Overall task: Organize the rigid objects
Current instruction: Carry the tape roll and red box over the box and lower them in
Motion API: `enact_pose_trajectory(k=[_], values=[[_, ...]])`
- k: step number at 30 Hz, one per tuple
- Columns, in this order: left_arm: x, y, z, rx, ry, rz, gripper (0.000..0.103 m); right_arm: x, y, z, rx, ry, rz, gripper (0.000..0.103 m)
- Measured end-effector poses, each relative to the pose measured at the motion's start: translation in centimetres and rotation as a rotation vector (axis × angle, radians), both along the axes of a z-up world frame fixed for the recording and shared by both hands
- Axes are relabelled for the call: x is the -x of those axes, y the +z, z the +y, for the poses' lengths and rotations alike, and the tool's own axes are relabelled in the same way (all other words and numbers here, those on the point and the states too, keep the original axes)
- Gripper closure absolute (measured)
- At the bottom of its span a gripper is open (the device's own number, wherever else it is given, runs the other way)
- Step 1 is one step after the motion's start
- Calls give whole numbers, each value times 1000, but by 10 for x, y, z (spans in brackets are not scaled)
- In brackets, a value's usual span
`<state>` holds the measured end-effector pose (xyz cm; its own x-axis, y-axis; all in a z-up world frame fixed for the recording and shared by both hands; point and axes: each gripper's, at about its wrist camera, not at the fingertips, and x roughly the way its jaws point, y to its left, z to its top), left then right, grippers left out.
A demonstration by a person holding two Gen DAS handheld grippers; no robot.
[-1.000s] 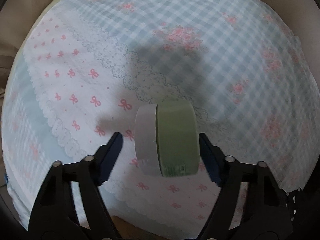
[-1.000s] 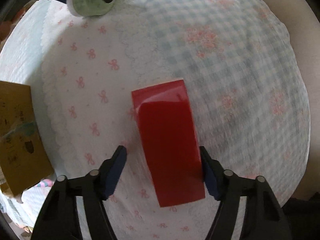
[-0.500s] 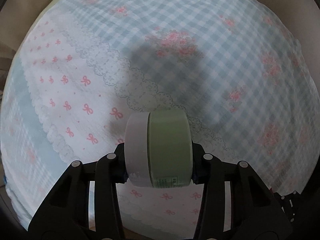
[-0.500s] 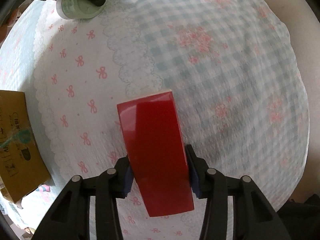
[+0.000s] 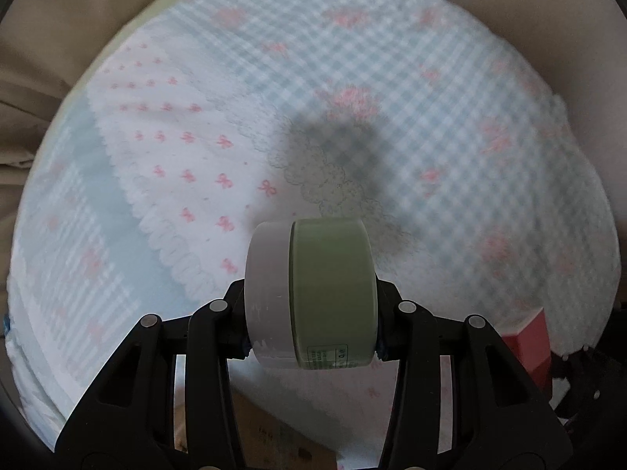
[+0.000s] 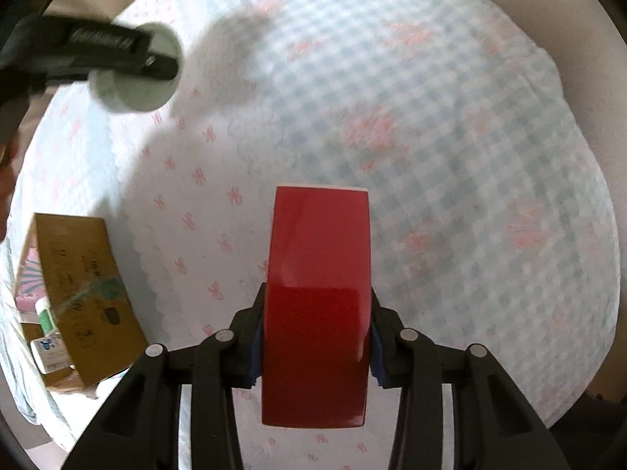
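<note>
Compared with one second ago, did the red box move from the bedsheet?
Yes. The red box was lying on the patterned sheet; now the right claw holds it lifted, farther from the bows and the cardboard box.

I take this for a home, most likely a bedroom: my cameras look down on a soft quilted cover (image 5: pixel 450 125) in pale blue gingham with pink bows and lace scallops, and an open cardboard box (image 6: pixel 90 297) of small household packets sits at its edge.
</note>
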<state>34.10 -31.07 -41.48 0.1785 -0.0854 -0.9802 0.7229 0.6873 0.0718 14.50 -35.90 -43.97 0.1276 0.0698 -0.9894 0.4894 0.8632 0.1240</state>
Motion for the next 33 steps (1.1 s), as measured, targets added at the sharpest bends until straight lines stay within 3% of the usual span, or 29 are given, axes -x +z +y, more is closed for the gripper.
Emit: enact_pose_trajectory(k=[6, 13, 21, 26, 33], values=[[24, 66, 24, 66, 48, -59, 63, 13, 58, -17, 41, 3, -71, 65], [57, 143, 57, 171, 136, -116, 63, 25, 139, -6, 105, 30, -194, 65], [102, 218, 137, 258, 272, -183, 63, 20, 221, 20, 149, 170, -323, 65], [123, 235, 201, 262, 378, -212, 63, 13, 254, 55, 93, 281, -383, 65], [144, 232, 306, 241, 504, -239, 63, 1, 261, 121, 11, 384, -419, 65]])
